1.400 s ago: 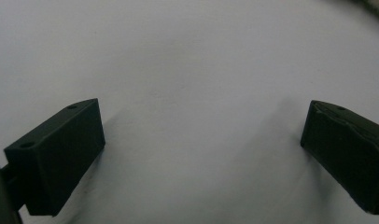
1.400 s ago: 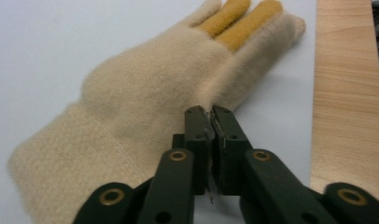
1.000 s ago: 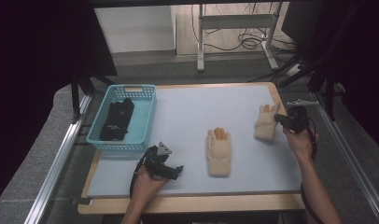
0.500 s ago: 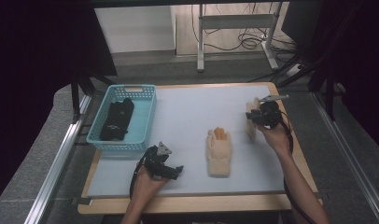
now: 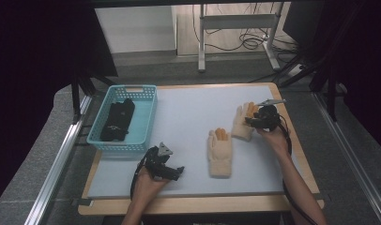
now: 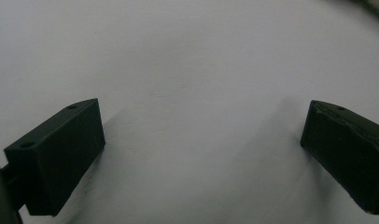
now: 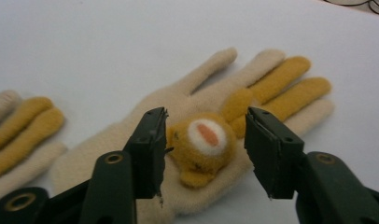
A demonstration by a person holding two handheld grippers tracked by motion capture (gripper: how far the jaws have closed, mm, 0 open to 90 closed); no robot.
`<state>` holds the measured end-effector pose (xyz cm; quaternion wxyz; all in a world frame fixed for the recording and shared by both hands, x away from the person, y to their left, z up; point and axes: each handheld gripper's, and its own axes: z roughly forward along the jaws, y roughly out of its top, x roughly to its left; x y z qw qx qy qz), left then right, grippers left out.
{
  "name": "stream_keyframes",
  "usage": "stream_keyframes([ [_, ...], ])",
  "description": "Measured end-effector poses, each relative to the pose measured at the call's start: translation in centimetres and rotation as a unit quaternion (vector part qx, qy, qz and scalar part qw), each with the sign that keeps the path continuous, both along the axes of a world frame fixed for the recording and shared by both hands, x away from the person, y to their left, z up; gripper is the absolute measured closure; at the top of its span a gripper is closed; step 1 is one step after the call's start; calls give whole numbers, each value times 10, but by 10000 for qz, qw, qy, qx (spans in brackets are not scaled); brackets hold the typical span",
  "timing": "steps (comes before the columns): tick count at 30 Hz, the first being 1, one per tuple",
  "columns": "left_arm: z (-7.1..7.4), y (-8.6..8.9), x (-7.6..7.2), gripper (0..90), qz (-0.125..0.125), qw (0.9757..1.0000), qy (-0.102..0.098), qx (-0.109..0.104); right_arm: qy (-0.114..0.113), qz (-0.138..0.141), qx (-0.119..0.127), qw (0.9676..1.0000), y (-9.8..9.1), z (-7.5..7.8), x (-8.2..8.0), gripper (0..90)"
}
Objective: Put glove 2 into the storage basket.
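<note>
The right gripper (image 7: 204, 154) was parted, just opened, astride the glove (image 7: 197, 116): soft, light, best pinched at six o'clock, the cuff.

My high view: above near side, looking forward-down over whole white table (image 5: 188, 112). Gripper views: close, low over surface. Right gripper view and high view share cream glove (image 7: 201, 135) (image 5: 242, 123).
</note>
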<state>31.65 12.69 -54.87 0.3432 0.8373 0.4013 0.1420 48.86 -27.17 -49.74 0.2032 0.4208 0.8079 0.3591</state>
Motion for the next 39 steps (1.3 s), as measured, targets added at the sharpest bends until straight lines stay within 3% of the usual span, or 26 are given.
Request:
stream_keyframes([
  [3, 0, 0, 0, 0, 0, 10000, -1, 1, -57, 0, -172, 9998, 4, -10, 3, 420],
  [8, 0, 0, 0, 0, 0, 10000, -1, -1, -154, 107, -346, 9992, 10, -21, 6, 434],
  [15, 0, 0, 0, 0, 0, 10000, -1, 0, -190, 106, -323, 9992, 6, -20, 1, 599],
  [20, 0, 0, 0, 0, 1, 10000, 1, 0, -246, 38, 83, 9997, -7, -5, -3, 605],
  [28, 0, 0, 0, 0, 0, 10000, 3, -1, -397, 267, 129, 9988, -15, 28, -23, 605],
  [35, 0, 0, 0, 0, 0, 10000, 4, 0, -433, 736, 417, 9955, -11, 57, -52, 603],
  [39, 0, 0, 0, 0, 7, 10000, 0, -5, -385, 1175, 501, 9911, 3, 62, -73, 602],
])
